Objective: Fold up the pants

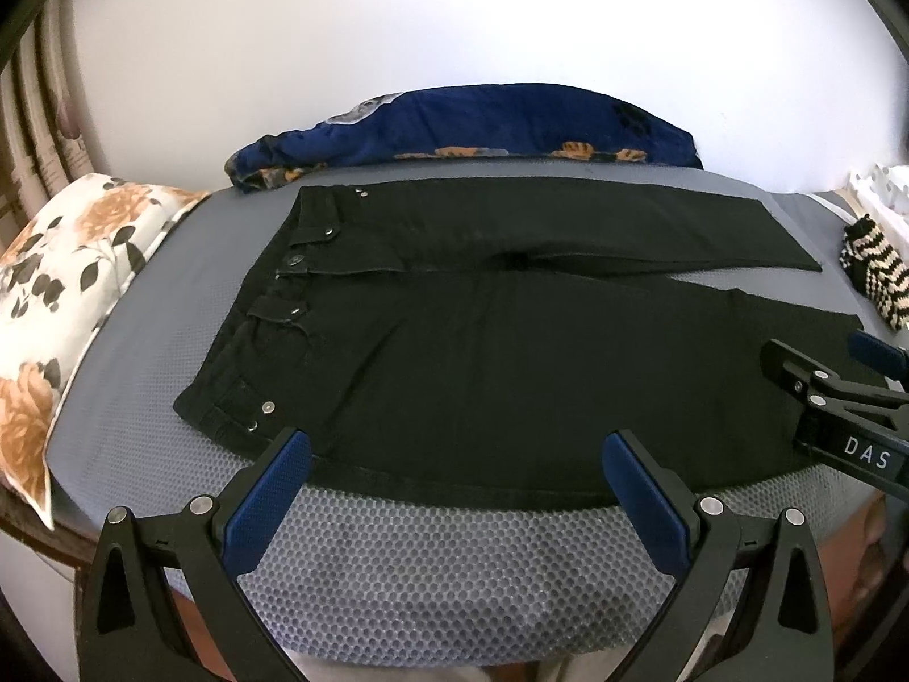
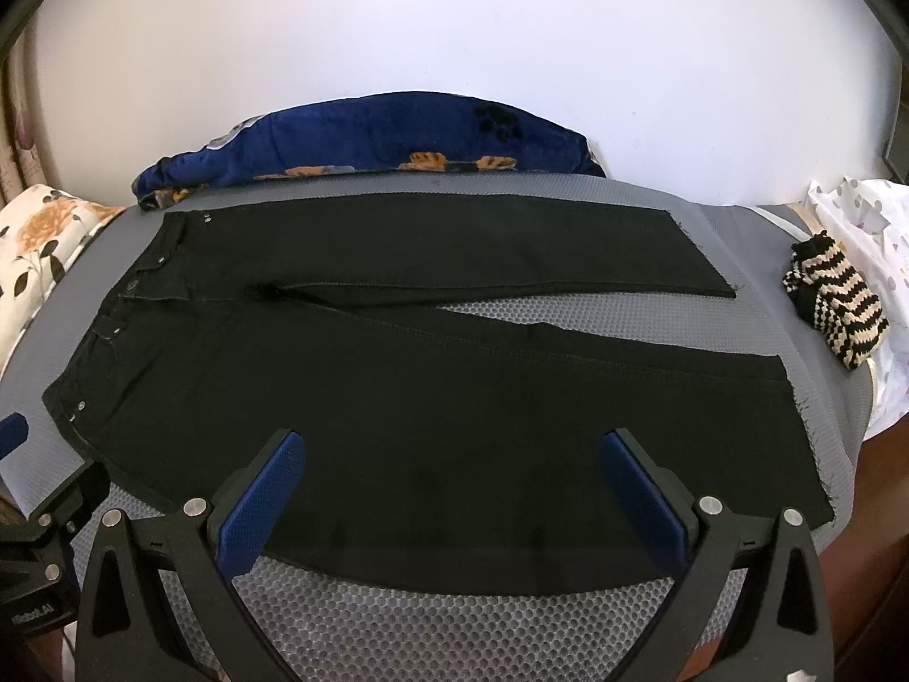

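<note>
At the far left a floral pillow [image 1: 68, 290] in white, orange and black lies against the edge of the grey honeycomb-textured mat [image 1: 443, 574] that covers the counter. Just past it, along the back edge of the mat, sits a heap of dark blue velvety fabric with orange flowers [image 1: 471, 125], against a plain white wall [image 1: 454, 17].

The black pants [image 1: 488, 352] lie flat and unfolded on the mat, front side up. The waistband [image 1: 267, 307], with its button and metal rivets, points left; the two legs run to the right and spread apart in a narrow V, so that a wedge of grey mat shows between them in the right wrist view. The hems at the right have frayed threads.

The left tool [image 1: 454, 489] hovers at the near edge of the pants, close to the waistband's near corner, its blue-padded fingers spread wide and holding nothing. The right tool [image 2: 454, 489] hovers over the near leg further right, its fingers likewise wide apart and empty; its black body marked "DAS" shows at the right edge of the left wrist view.

At the far right, beside the leg ends but apart from them, lies a black-and-cream striped knitted piece [image 2: 835, 307], resting partly on white patterned fabric [image 2: 869, 216].
</note>
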Demonstrator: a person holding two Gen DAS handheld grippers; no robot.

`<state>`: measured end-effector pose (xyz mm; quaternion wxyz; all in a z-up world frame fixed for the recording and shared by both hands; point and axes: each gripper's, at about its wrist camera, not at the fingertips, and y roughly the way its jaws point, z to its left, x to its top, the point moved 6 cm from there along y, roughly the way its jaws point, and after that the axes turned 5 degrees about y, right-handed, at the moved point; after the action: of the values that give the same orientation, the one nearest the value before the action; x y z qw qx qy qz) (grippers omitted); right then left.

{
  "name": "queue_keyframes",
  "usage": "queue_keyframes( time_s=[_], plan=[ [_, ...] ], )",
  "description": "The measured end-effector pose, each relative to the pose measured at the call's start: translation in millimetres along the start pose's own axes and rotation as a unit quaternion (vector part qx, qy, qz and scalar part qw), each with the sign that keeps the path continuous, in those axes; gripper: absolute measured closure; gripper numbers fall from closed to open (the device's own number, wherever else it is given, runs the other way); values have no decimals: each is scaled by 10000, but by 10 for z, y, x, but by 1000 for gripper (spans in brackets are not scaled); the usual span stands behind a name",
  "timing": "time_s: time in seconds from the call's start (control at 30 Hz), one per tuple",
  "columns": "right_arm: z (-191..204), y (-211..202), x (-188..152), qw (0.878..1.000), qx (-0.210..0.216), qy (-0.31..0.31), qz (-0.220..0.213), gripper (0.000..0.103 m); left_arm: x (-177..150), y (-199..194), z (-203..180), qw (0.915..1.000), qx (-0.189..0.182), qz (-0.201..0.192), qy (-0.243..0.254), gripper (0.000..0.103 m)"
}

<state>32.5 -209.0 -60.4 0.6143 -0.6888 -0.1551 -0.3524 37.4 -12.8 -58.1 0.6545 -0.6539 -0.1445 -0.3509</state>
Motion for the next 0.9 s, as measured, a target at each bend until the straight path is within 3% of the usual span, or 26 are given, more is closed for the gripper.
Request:
queue_keyframes(
  time_s=[0.9],
  plan=[
    [10, 14, -2, 10000, 22, -27, 12, 0, -5, 18, 19, 10000, 16, 1, -10, 1]
  ],
)
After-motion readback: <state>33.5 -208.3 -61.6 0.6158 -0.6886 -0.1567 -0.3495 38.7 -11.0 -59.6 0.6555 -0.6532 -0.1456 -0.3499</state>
